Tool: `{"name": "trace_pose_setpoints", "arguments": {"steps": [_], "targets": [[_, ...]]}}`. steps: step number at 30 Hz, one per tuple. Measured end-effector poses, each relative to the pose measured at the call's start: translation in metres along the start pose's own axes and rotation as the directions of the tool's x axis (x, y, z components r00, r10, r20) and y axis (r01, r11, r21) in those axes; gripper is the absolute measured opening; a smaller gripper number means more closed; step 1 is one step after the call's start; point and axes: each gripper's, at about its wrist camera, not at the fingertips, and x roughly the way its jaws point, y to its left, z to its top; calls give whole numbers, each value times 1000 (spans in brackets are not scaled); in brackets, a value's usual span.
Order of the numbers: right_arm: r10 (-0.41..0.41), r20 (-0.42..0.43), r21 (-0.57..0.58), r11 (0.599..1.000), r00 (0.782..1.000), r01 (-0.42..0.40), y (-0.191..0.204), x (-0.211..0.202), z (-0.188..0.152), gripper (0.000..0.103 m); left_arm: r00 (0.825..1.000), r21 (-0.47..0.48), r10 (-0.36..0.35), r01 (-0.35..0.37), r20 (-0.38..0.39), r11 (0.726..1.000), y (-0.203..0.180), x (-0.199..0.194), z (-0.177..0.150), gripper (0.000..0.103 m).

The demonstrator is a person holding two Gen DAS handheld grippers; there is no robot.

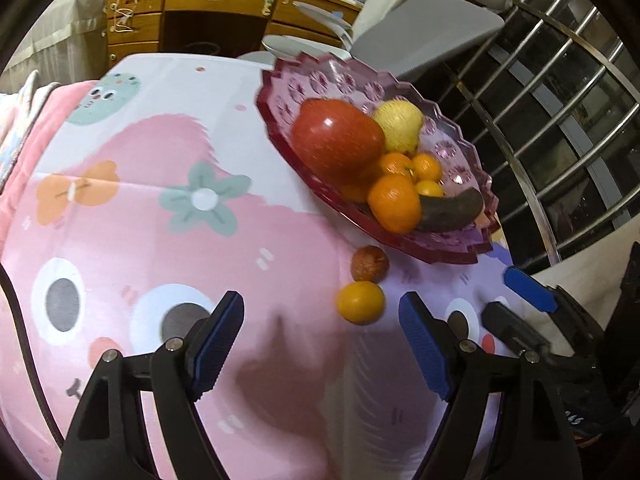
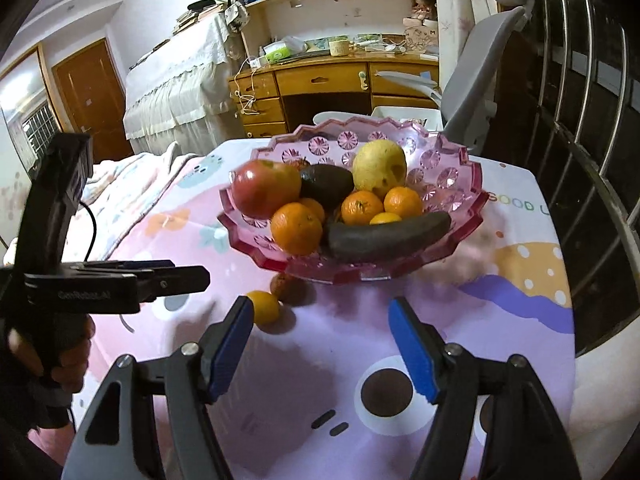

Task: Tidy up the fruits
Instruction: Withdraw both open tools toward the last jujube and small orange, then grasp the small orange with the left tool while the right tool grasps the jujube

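Observation:
A pink glass bowl [image 1: 440,254] [image 2: 472,200] stands on the cartoon-print cloth and holds a red apple [image 1: 336,136] [image 2: 264,192], a yellow pear [image 1: 400,124] [image 2: 380,168], several oranges [image 1: 394,204] [image 2: 296,228], a dark banana [image 1: 452,208] [image 2: 384,236] and an avocado [image 2: 326,184]. In front of the bowl, a loose orange [image 1: 360,302] [image 2: 264,306] and a small brown fruit [image 1: 370,264] [image 2: 286,286] lie on the cloth. My left gripper [image 1: 322,304] [image 2: 192,276] is open and empty, with the loose orange just beyond its tips. My right gripper [image 2: 320,312] [image 1: 516,304] is open and empty, with the orange at its left fingertip.
A metal railing [image 1: 560,120] [image 2: 580,120] runs along the table's right side. A grey chair [image 1: 420,36] [image 2: 472,92] and a wooden desk [image 2: 320,80] stand behind the table. A blanket [image 2: 132,176] lies to the left. A person's hand [image 2: 60,356] holds the left gripper.

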Motion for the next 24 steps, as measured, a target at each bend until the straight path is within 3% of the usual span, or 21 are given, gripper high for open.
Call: {"name": "trace_pose_setpoints", "arguments": {"steps": [15, 24], "targets": [[21, 19, -166, 986, 1000, -18, -2, 43, -12, 70, 995, 21, -47, 48, -84, 999, -21, 39, -3, 71], [39, 3, -190, 981, 999, -37, 1, 59, -11, 65, 993, 23, -53, 56, -102, 998, -19, 53, -2, 55]]}}
